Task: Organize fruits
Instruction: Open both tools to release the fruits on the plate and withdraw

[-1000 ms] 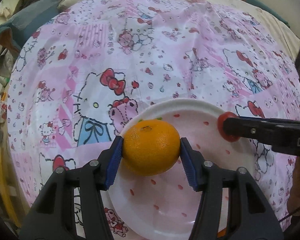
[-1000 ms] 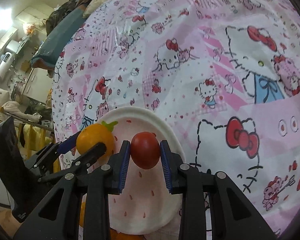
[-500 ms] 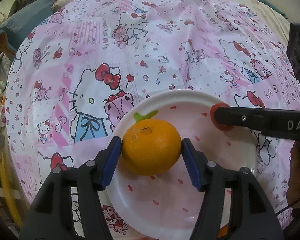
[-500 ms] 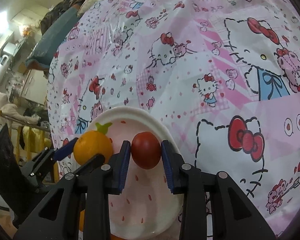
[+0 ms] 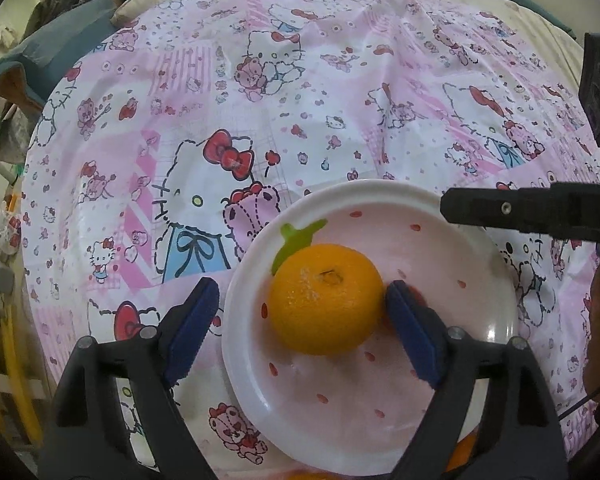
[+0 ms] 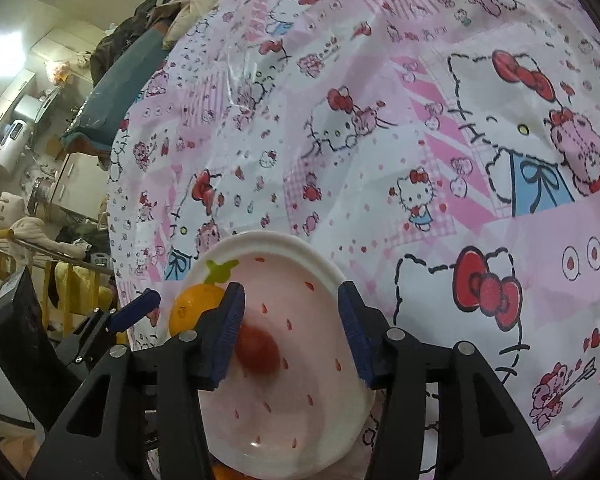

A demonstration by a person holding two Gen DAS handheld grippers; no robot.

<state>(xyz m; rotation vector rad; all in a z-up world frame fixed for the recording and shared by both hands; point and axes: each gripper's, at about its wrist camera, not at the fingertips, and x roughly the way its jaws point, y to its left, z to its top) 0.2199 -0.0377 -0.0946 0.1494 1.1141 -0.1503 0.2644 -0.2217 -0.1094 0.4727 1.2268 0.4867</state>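
A pink cartoon-cat cloth [image 5: 260, 120] covers the worktop, a cluttered room beyond it; on it sits a white strawberry-dotted plate [image 5: 440, 412]. The left tongs [image 5: 300, 332] are opening, the orange [image 5: 326, 298] lying on the plate between their separated pads; the right tongs [image 6: 290, 330] are opening too, the blurred tomato [image 6: 258, 350] on the plate beside their left pad, unclamped.

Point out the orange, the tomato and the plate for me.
orange [image 5: 326, 298], left wrist view, middle of its peel.
tomato [image 6: 258, 350], right wrist view, centre of its blurred red skin.
plate [image 6: 284, 242], right wrist view, far white rim.
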